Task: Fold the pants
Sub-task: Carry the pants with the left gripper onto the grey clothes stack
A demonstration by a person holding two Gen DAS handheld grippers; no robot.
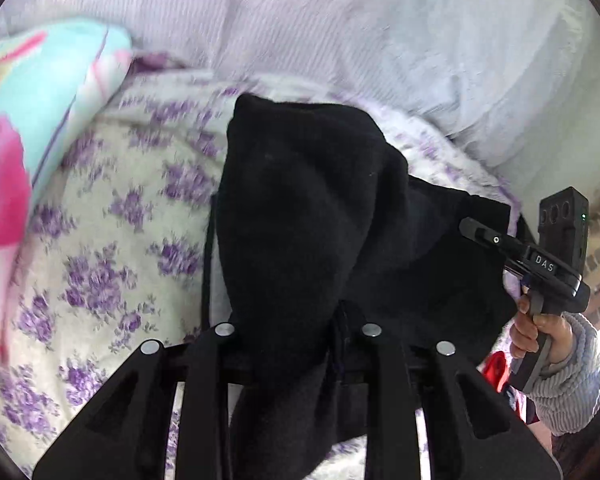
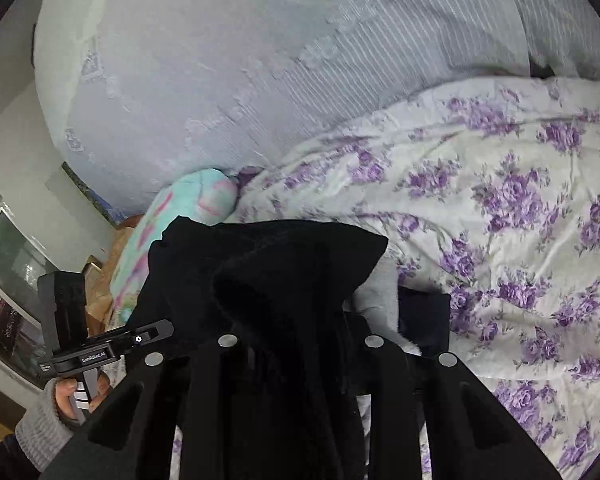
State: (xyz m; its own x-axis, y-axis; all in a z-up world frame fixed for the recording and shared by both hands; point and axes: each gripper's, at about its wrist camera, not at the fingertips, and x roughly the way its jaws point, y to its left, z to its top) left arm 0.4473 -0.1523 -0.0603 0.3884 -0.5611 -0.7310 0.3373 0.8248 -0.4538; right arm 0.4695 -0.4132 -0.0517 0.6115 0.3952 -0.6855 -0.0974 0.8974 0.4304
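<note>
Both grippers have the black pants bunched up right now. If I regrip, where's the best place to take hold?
Judging by the bunching, take the black pants at a flat outer edge, coming from above: fabric is wadded between the left gripper and right gripper, hiding the edges.

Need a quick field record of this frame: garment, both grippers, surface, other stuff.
garment: black pants, bunched, lifted over the bed
left gripper: shut on black pants, cloth hanging between the fingers
right gripper: shut on black pants
surface: floral bedspread, purple on white
background: pale striped headboard cushion
other: turquoise and pink pillow beside the pants
person: hand in grey ribbed sleeve holding the right gripper
</note>
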